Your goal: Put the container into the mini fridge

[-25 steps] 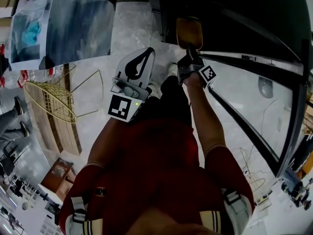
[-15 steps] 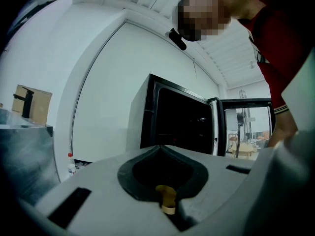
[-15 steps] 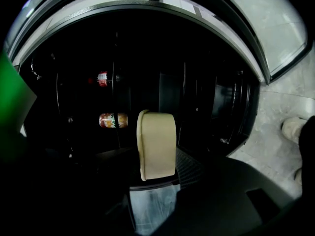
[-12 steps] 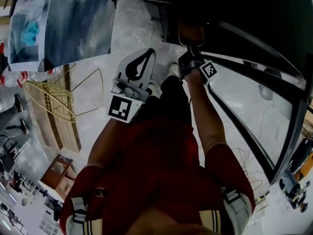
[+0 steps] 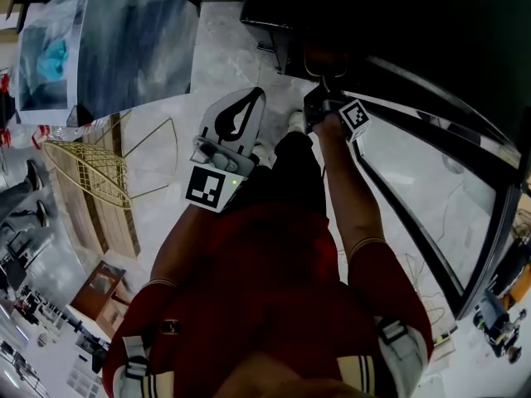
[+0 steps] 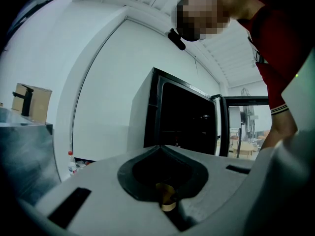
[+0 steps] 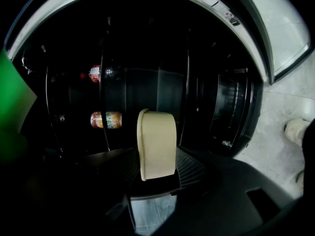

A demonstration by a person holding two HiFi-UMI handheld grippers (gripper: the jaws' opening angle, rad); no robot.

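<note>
Your right gripper (image 7: 156,173), clamped on the beige rounded plastic container (image 7: 156,141), has moved deeper into the black mini fridge (image 7: 221,107).

Floor: pale grey marbled stone floor (image 5: 228,52), at 11 o'clock in the head view.
Wall: plain white wall (image 6: 106,97), evenly lit.
Ceiling: white ribbed panel ceiling (image 6: 221,55), at 1 o'clock.
Furniture: gold wire frame (image 5: 87,172) at 9 o'clock, beside a light wooden slatted board (image 5: 104,222).
Box: brown cardboard box (image 6: 33,102), at 9 o'clock.

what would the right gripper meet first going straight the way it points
Likely the back wall of the mini fridge, the container in the right gripper reaching it first; bottles lie left of that line.
</note>
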